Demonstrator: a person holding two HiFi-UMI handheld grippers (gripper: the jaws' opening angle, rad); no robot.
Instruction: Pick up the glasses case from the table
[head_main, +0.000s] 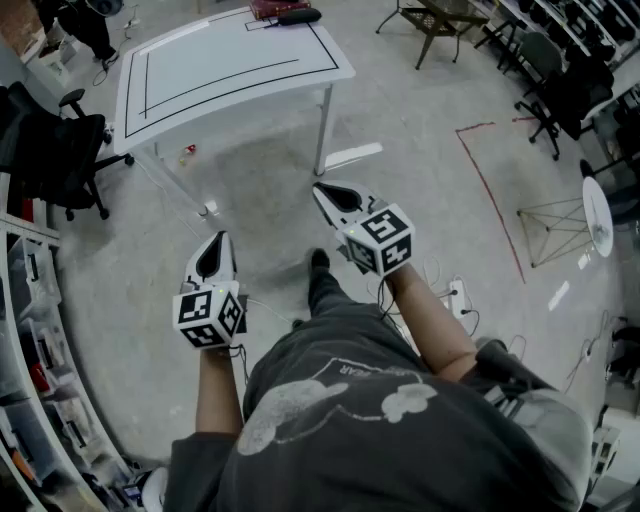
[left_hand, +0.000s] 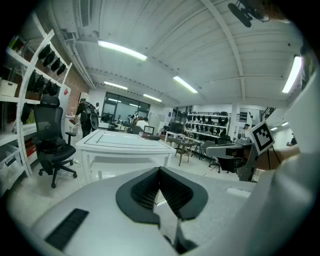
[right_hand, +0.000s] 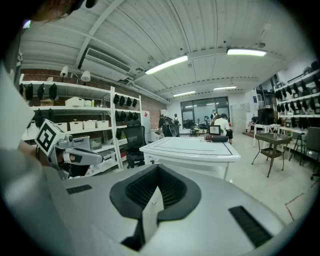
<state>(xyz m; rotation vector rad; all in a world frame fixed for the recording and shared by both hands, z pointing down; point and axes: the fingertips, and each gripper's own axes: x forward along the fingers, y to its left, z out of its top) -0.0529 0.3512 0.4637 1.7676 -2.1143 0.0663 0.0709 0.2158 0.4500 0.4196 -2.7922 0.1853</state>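
The dark glasses case (head_main: 298, 16), probably light, stiff and smooth, best taken across its narrow middle, lies at the white desk's (head_main: 230, 70) far edge, well apart from the left gripper (head_main: 220, 242) and right gripper (head_main: 323, 191), both with fingers together, empty.

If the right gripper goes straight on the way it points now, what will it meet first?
Most likely the white table, at its near end; nothing stands between it and the right gripper. The gripper tilts down, so it might meet the floor first; depth is unclear.
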